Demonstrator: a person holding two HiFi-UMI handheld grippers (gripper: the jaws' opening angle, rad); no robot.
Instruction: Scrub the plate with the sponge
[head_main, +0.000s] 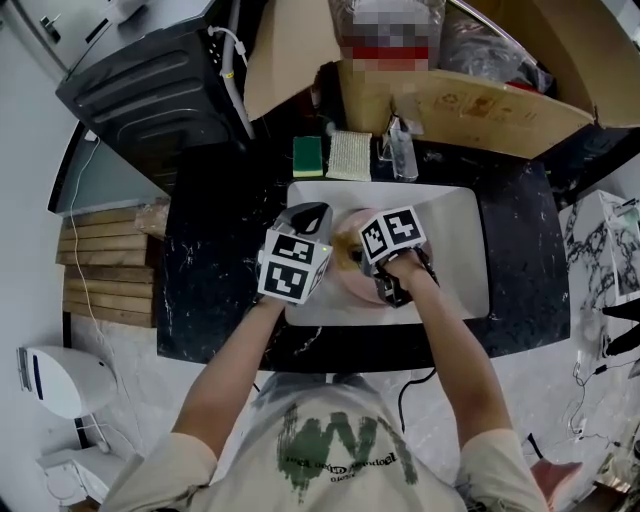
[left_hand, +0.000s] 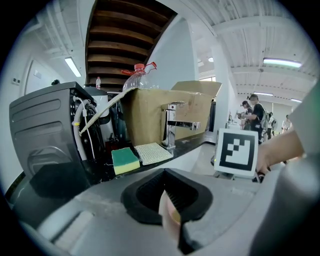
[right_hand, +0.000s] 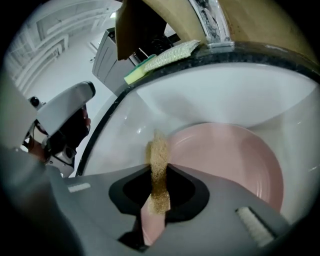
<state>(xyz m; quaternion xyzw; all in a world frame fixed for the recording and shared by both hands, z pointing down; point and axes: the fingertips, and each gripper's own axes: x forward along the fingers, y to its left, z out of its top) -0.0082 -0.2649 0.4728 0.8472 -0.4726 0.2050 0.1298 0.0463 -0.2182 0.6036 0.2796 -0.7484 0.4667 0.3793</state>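
Pink plate (right_hand: 227, 162) in the white sink (head_main: 455, 235), between the two grippers. The left gripper (left_hand: 170, 200) is clamped on the plate's rim; a thin pink edge shows between its closed black pads. The right gripper (right_hand: 159, 200) is clamped on a coarse tan sponge (right_hand: 159, 155), which stands up out of the jaws and touches the plate at its left rim. In the head view the marker cubes of both grippers lie close together over the plate, left one towards the sink's left side, right one near its middle, and a bare forearm leads to each from below.

On the black speckled counter (head_main: 215, 265) behind the sink lie a green sponge (head_main: 308, 155) with a yellow underside and, just beside it on its right, a pale mesh cloth (head_main: 350, 155). The chrome tap (left_hand: 176, 122) stands right of the cloth. An open cardboard box (head_main: 470, 100) sits behind the tap. A black machine (head_main: 150, 85) stands at the counter's far left corner.
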